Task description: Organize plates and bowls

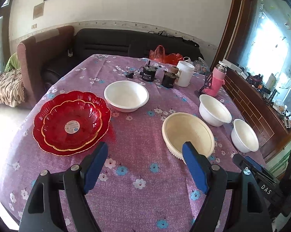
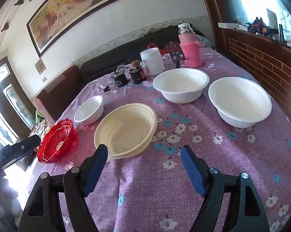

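Note:
Two red glass plates (image 1: 71, 120) are stacked, the smaller on the larger, at the table's left; they also show in the right wrist view (image 2: 56, 143). A cream ribbed bowl (image 1: 188, 133) (image 2: 126, 129) sits mid-table. Three white bowls stand around it: one at the far middle (image 1: 126, 95) (image 2: 89, 109), one at the right (image 1: 215, 109) (image 2: 181, 85), one nearer the right edge (image 1: 245, 135) (image 2: 240, 101). My left gripper (image 1: 145, 150) is open and empty above the cloth between the red plates and the cream bowl. My right gripper (image 2: 143, 154) is open and empty just before the cream bowl.
A purple flowered cloth (image 1: 141, 154) covers the table. At the far end stand a white jar (image 1: 184, 73), two small dark jars (image 1: 149, 73), a pink-sleeved flask (image 1: 216, 81) and a red bag (image 1: 164, 55). A brick-patterned ledge (image 2: 261, 58) runs along the right; sofas stand behind.

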The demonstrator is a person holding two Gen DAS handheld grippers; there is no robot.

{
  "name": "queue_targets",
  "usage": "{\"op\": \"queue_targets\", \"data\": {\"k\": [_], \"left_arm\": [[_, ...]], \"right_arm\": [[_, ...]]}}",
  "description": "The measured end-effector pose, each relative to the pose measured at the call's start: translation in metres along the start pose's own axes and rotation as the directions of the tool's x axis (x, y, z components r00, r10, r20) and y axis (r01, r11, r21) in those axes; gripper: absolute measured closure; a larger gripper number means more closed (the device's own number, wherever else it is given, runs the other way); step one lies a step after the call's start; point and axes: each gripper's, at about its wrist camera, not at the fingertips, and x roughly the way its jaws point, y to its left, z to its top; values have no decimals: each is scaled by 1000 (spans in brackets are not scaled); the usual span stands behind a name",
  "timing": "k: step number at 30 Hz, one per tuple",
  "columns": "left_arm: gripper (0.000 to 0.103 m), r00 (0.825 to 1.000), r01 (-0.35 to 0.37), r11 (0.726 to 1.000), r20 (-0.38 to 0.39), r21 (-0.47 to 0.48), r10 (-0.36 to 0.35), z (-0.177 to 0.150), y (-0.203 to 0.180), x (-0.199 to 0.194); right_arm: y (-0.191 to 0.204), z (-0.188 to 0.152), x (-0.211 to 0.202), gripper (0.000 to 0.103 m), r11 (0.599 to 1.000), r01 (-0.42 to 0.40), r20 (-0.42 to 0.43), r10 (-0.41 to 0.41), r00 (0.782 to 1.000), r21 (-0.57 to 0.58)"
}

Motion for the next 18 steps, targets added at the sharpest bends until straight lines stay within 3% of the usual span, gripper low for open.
{"op": "queue_targets", "data": {"k": [5,10,18], "left_arm": [[24,998,-58,998,-26,17,58,2,9,11],[24,994,-65,998,-90,1,64,4,14,38],[24,981,41,999,-193,13,-38,18,-18,97]], "right_arm": [[5,9,0,21,1000,-18,5,18,1000,4],[-1,22,7,21,1000,18,-4,-18,1000,17],[-20,35,57,29,993,0,-86,9,996,114]]}}
